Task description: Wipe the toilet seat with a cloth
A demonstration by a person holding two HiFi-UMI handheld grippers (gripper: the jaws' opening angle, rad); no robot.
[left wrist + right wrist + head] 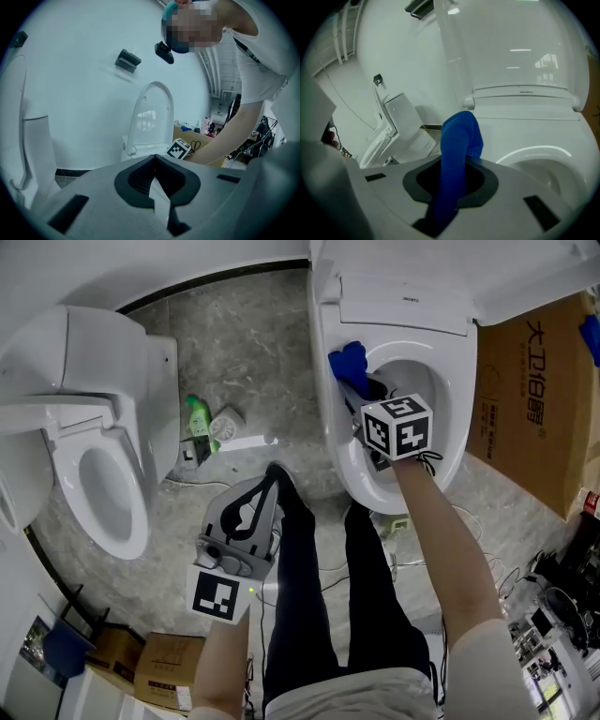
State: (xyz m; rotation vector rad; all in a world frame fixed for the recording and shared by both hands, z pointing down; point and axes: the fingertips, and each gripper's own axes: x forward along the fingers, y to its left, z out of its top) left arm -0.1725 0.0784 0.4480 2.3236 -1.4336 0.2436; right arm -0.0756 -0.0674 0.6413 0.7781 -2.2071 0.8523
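The white toilet seat [450, 409] lies down on the right-hand toilet, and its lid [511, 42] stands raised. My right gripper [362, 390] is shut on a blue cloth [348, 362] and holds it at the seat's left rear rim. In the right gripper view the blue cloth [457, 150] sticks out between the jaws, with the seat [525, 129] just ahead. My left gripper [273, 472] hangs over the floor by the person's legs, away from the toilet. Its jaws are shut on nothing; in its own view the left gripper [154, 161] faces the raised lid [152, 112].
A second toilet [94, 456] stands at the left with its seat down. A green bottle [197, 418] and a brush lie on the floor between the toilets. A cardboard box [530, 399] stands right of the toilet. Cables [403, 563] run across the floor, and more boxes [159, 662] sit at lower left.
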